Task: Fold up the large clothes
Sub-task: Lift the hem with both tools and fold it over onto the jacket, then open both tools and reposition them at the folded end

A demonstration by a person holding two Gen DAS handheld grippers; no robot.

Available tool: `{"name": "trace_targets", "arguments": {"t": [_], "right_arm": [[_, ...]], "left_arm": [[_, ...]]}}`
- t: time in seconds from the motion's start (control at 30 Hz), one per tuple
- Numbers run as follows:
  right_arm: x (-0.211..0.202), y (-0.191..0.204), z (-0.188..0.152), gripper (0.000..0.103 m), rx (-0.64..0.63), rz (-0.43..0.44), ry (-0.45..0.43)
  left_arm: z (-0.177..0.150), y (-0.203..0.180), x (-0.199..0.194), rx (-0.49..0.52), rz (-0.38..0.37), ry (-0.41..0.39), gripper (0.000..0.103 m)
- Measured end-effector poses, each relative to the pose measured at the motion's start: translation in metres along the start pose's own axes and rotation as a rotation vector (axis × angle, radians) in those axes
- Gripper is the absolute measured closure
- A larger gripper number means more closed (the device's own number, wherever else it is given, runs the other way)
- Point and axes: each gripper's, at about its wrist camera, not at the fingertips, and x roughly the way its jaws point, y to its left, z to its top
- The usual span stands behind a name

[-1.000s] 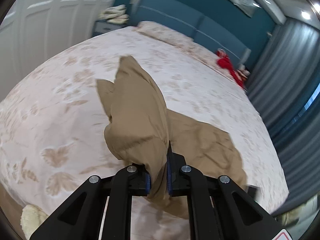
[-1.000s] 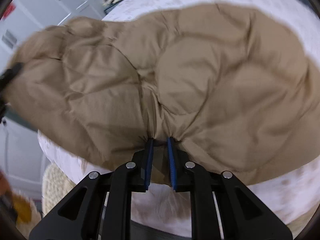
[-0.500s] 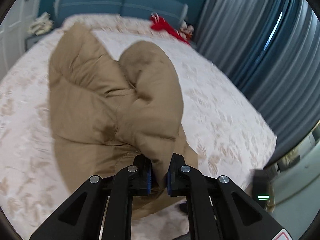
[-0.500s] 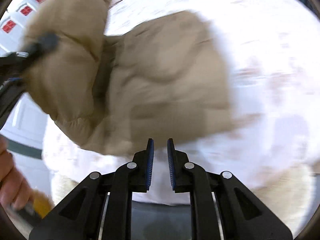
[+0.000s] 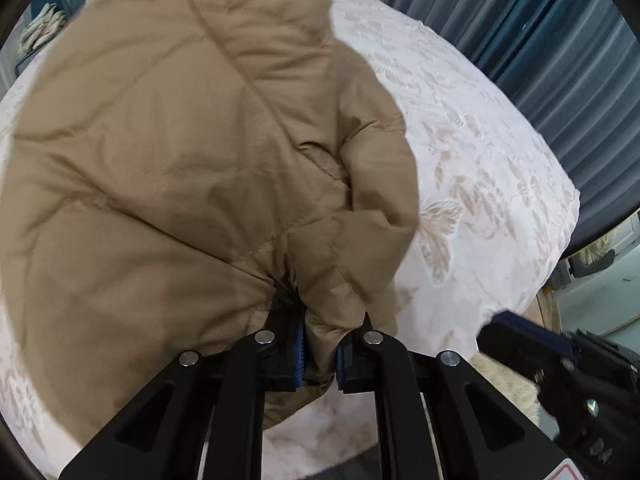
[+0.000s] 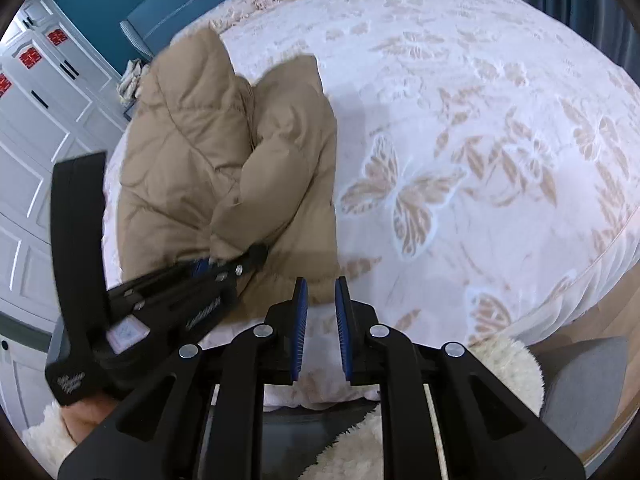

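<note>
Butterfly-print bedspread (image 6: 460, 128) carries the tan puffer jacket (image 6: 224, 152) near its foot edge. Left gripper (image 5: 320, 350) clamps a jacket fold, its jaws easing apart; lower the fold flat before letting go. Right gripper (image 6: 321, 324) is empty, jaws opening. Jacket layers under the fold are hidden.

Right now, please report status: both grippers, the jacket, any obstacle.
Left gripper pinching tan puffer jacket, jaws opening. Right gripper empty, jaws opening. Jacket bunched on butterfly-print bedspread. No obstacle seen.
</note>
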Motion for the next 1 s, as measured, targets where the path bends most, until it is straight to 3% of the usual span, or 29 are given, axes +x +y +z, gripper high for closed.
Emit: {"name": "trace_targets", "arguments": {"t": [0.03,0.1,0.17,0.27,0.37,0.5,0.67,0.77,0.83,0.87,0.9,1.0], "right_arm": [[-0.003,-0.002,0.003,0.082,-0.005,-0.001,-0.01],[-0.015,0.003,0.005,0.067,-0.019,-0.002,-0.041],[-0.024,0.004,0.009,0.067,-0.031,0.007,-0.066],[-0.033,0.015,0.018,0.062,-0.051,0.031,-0.099],[-0.04,0.035,0.03,0.053,-0.076,0.078,-0.128],[-0.036,0.064,0.052,0.041,-0.094,0.124,-0.156],[-0.001,0.093,0.093,0.037,-0.061,0.153,-0.118],[0.028,0.102,0.114,0.037,-0.049,0.108,-0.09],[0.05,0.103,0.122,0.046,-0.042,0.103,-0.042],[0.063,0.101,0.125,0.075,-0.034,0.124,-0.001],[0.068,0.097,0.126,0.091,-0.028,0.126,0.016],[0.052,0.077,0.128,0.103,-0.008,0.152,-0.036]], "left_arm": [[-0.002,-0.002,-0.011,0.002,0.009,-0.014,0.091],[-0.006,-0.004,-0.04,0.02,0.025,-0.047,0.082],[-0.006,-0.003,-0.066,0.001,0.021,-0.075,0.048],[-0.01,0.012,-0.115,-0.071,-0.004,-0.169,0.037],[-0.011,0.041,-0.157,-0.171,0.004,-0.258,0.033],[-0.003,0.089,-0.183,-0.295,0.136,-0.317,0.033],[0.004,0.138,-0.185,-0.399,0.221,-0.31,0.033],[0.009,0.149,-0.178,-0.421,0.237,-0.307,0.033],[0.013,0.151,-0.173,-0.431,0.237,-0.3,0.033],[0.015,0.151,-0.171,-0.432,0.23,-0.3,0.033],[0.019,0.152,-0.167,-0.431,0.227,-0.294,0.033],[0.028,0.143,-0.157,-0.405,0.199,-0.282,0.033]]}}
